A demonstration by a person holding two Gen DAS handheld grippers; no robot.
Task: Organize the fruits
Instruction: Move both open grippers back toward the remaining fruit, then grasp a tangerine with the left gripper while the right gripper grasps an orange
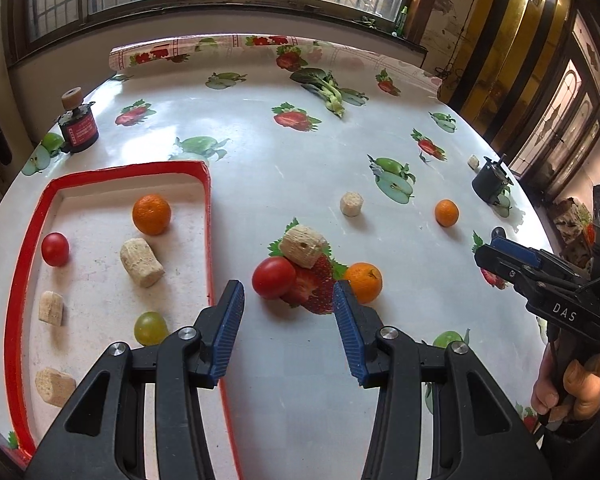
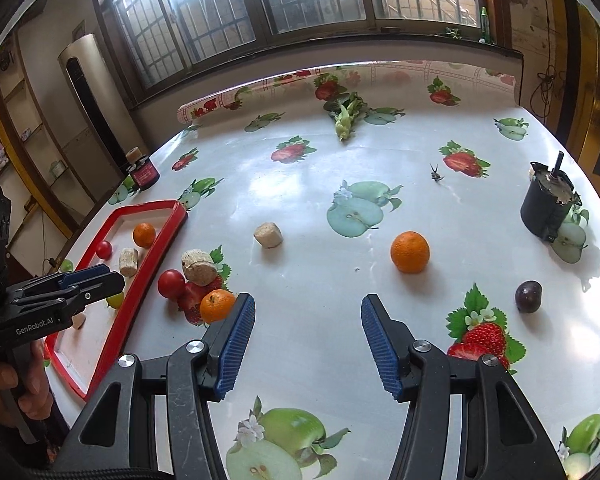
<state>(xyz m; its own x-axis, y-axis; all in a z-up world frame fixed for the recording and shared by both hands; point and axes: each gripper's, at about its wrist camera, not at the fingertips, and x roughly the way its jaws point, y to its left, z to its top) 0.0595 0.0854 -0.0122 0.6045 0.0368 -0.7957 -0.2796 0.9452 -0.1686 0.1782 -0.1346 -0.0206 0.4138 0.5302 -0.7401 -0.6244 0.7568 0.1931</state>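
My left gripper (image 1: 287,288) is open and empty, just right of the red-rimmed tray (image 1: 209,216). Straight ahead of its fingertips lie a red tomato (image 1: 273,283), a beige block (image 1: 303,246) and an orange (image 1: 364,282). The tray holds an orange (image 1: 151,214), a small tomato (image 1: 55,249), a green grape (image 1: 151,328) and several beige blocks. My right gripper (image 2: 308,302) is open with bare table between its fingers. Beyond it sits an orange (image 2: 410,252), and a dark plum (image 2: 529,296) lies to its right. The near orange (image 2: 217,305) sits beside its left finger.
A black motor (image 2: 548,208) stands near the right table edge and a red-labelled cylinder (image 1: 80,128) at the far left. A leafy green (image 1: 324,88) lies at the back and a loose beige block (image 2: 268,234) mid-table. A hand (image 1: 572,392) holds the right gripper.
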